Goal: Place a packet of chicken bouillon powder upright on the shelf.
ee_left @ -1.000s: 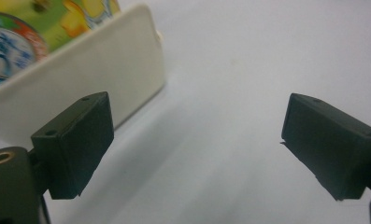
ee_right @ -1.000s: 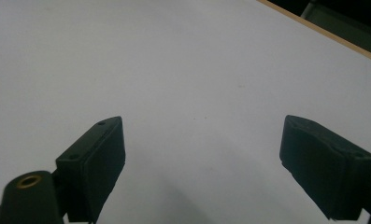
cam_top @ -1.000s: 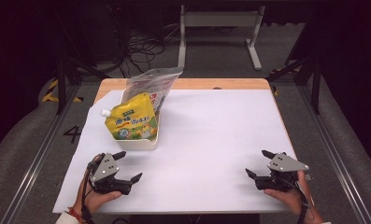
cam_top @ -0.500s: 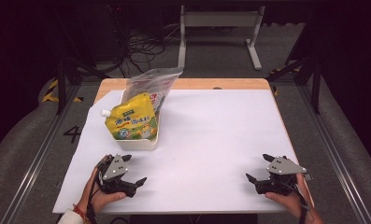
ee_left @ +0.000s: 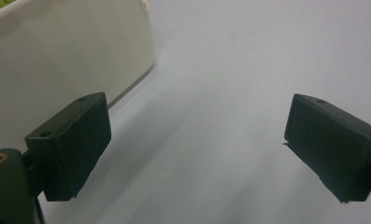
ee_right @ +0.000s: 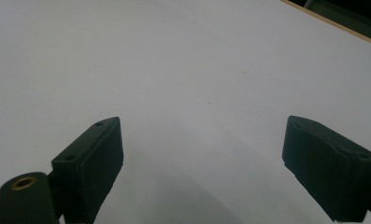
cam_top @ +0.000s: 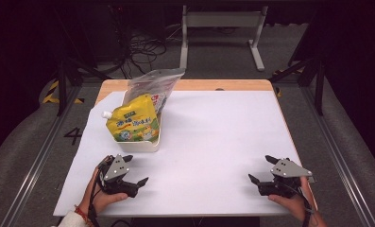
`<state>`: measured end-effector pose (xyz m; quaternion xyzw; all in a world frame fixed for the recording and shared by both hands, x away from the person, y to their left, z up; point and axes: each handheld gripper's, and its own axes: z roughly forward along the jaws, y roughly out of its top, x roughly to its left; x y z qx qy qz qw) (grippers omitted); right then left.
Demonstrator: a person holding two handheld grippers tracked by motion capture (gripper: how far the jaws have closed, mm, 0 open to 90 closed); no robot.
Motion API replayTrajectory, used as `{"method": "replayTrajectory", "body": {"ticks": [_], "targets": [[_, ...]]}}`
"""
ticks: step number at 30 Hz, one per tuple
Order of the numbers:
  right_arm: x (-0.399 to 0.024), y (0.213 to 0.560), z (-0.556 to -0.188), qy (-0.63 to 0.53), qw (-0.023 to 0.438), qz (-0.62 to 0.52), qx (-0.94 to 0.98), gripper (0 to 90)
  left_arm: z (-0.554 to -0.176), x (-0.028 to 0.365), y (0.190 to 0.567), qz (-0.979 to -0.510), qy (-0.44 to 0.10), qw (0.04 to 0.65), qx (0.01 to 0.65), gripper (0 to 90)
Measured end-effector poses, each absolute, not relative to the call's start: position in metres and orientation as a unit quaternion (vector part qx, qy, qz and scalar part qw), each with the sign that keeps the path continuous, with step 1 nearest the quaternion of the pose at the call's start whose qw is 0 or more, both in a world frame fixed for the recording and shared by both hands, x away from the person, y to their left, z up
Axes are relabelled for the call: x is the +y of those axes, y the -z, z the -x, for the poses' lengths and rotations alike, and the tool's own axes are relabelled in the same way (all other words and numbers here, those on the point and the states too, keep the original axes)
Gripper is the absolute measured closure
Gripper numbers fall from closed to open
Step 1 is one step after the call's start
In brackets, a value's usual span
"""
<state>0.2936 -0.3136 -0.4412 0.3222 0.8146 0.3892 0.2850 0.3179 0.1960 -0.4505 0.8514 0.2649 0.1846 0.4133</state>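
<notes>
- My left gripper [cam_top: 135,169] sits low near the tabletop's [cam_top: 213,142] front-left corner, held from below by the left hand [cam_top: 98,198]. Jaws spread wide, nothing between them.
- In the left gripper view the two black jaws stand far apart over bare white surface; the white tub's [ee_left: 66,51] wall rises just beyond the left-hand jaw, close but not touching.
- White tub [cam_top: 138,145] stands on the left half of the tabletop, just behind my left gripper.
- Yellow spouted pouch [cam_top: 131,124] stands upright in the tub, leaning a little, cap pointing toward the left edge.
- Clear plastic bag [cam_top: 152,87] stands behind the pouch, top sagging toward the far edge.
- My right gripper [cam_top: 263,171] rests near the front-right corner in the right hand [cam_top: 291,205], well apart from the tub. Jaws also wide, holding nothing.
- Right gripper view: white surface between the jaws, with a strip of the wooden table edge [ee_right: 332,28] at upper right.
</notes>
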Motion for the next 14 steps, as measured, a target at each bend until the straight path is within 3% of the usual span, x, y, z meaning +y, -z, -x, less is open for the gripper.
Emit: {"method": "replayTrajectory", "body": {"ticks": [14], "targets": [[-0.3127, 0.4416, -0.2919, -0.390, 0.283, -0.321, 0.815, 11.6, -0.3213, 0.1957, 0.4496, -0.848, -0.188, 0.418, 0.268, 8.3]]}}
